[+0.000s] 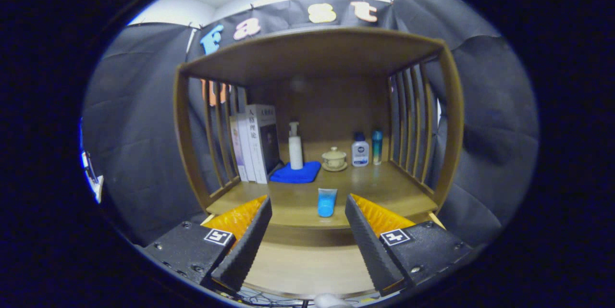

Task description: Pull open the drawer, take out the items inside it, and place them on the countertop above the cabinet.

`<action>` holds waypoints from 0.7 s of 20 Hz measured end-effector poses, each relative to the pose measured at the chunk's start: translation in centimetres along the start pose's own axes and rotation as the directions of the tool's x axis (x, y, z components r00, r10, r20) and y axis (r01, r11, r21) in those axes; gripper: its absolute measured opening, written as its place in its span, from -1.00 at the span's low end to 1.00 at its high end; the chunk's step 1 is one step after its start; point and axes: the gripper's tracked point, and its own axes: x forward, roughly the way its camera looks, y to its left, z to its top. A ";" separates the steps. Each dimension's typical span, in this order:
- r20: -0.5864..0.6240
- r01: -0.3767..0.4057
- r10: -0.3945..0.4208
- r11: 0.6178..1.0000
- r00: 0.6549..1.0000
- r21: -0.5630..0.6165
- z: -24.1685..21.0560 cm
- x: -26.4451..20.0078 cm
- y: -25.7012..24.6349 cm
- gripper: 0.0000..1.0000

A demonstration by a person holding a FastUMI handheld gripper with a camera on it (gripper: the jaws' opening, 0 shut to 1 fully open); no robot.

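The gripper point(307, 212) hangs with its fingers spread wide and nothing between them, facing a wooden cabinet point(314, 53) with slatted sides, set against black cloth under a white ceiling. On the countertop point(384, 188), just ahead of the fingertips at 12 o'clock, a blue tube point(326, 202) lies near the front edge. Beyond it at 11 o'clock a white pump bottle point(295, 147) stands on a blue cloth point(298, 173), with books point(254, 142) upright at 10 o'clock. A lidded cup point(334, 158) sits at 12 o'clock; two small bottles point(360, 150) stand at 1 o'clock.
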 end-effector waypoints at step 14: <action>0.063 0.158 -0.154 0.985 0.986 -0.068 -12.5 -10.2 -2.2 0.96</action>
